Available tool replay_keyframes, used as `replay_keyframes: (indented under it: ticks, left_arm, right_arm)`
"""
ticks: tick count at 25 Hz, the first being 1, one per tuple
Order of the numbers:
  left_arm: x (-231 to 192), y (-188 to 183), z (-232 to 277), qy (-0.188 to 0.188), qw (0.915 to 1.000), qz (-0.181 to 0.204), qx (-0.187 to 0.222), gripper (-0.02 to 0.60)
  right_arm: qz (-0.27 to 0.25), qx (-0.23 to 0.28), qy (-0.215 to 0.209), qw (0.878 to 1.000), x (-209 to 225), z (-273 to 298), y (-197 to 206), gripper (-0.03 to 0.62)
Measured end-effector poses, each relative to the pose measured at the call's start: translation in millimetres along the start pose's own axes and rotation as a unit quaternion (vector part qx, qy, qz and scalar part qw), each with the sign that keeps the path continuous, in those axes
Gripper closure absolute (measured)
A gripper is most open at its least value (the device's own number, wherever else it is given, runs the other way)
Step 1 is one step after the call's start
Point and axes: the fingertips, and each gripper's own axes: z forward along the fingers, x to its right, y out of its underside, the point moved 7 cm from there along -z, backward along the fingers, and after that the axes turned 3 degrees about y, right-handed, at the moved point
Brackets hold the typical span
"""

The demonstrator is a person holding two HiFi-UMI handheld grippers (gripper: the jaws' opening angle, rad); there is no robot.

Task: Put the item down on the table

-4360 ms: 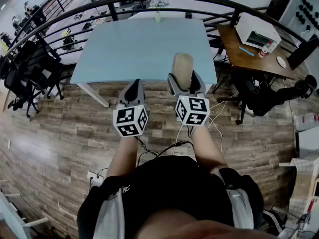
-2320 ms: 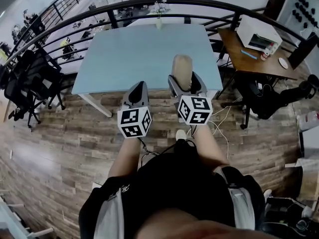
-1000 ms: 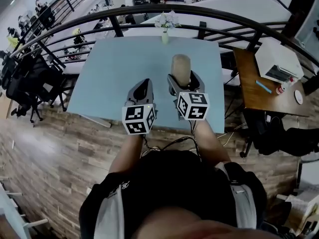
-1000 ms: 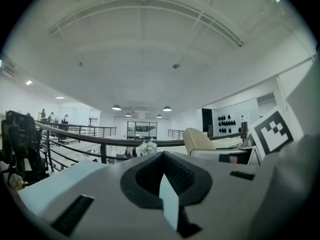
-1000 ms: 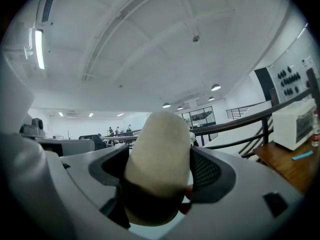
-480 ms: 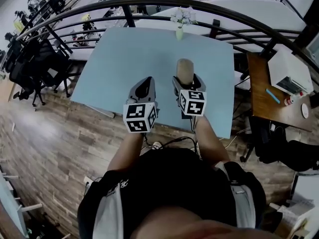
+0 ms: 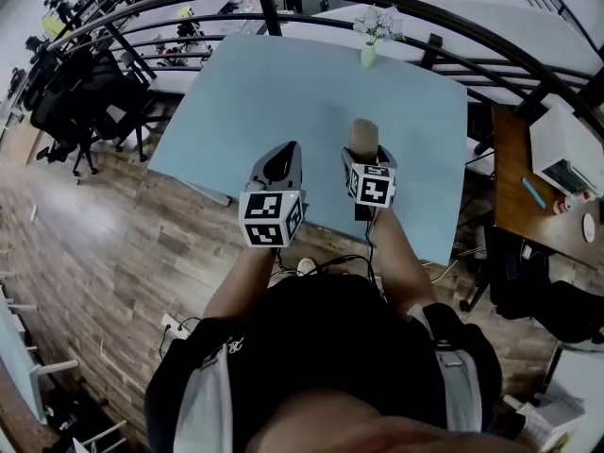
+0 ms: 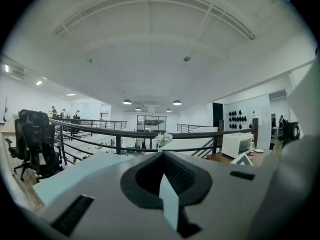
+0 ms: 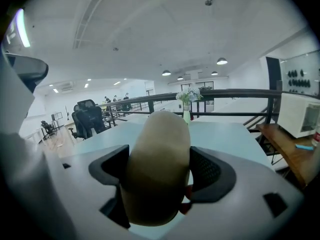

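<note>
**Across the floor to the worktop, load not yet set down**

We had walked forward since the earlier frames. Both tools, which had hung over the wooden floor short of the table's edge, now stood over the near part of the pale blue worktop (image 7: 283,92). The vase of flowers (image 7: 370,50) at its far side had drawn closer in the head view.

The right tool (image 7: 364,155) was clamped on the item (image 9: 157,169), a tan, round-topped piece that stuck up and forward from between the two jaws. The dark pads pressed its sides. It was still off the worktop, though how high we could not tell. The left tool (image 8: 162,176) rode just beside it on the left, its jaws closed together on nothing.

The risk, as we judged it, lay in the release. The item looked smooth and rounded, so letting go before it touched down could send it toppling or rolling. The worktop's near edge was close behind the tools, and a roll that way would put the item on the floor. Lowering it to contact before parting the jaws, and placing it farther in, seemed the safer course.
</note>
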Motion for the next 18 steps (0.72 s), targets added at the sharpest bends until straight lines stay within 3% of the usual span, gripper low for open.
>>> replay_keyframes:
  ticks: [18]
  left_arm:
    - [-23.9, 18.4, -19.8, -0.038, 0.9991, -0.011, -0.019, 0.574]
  right_arm:
    - [-0.016, -0.131, 0.015, 0.991, -6.6, 44.6, 75.9, 0.207]
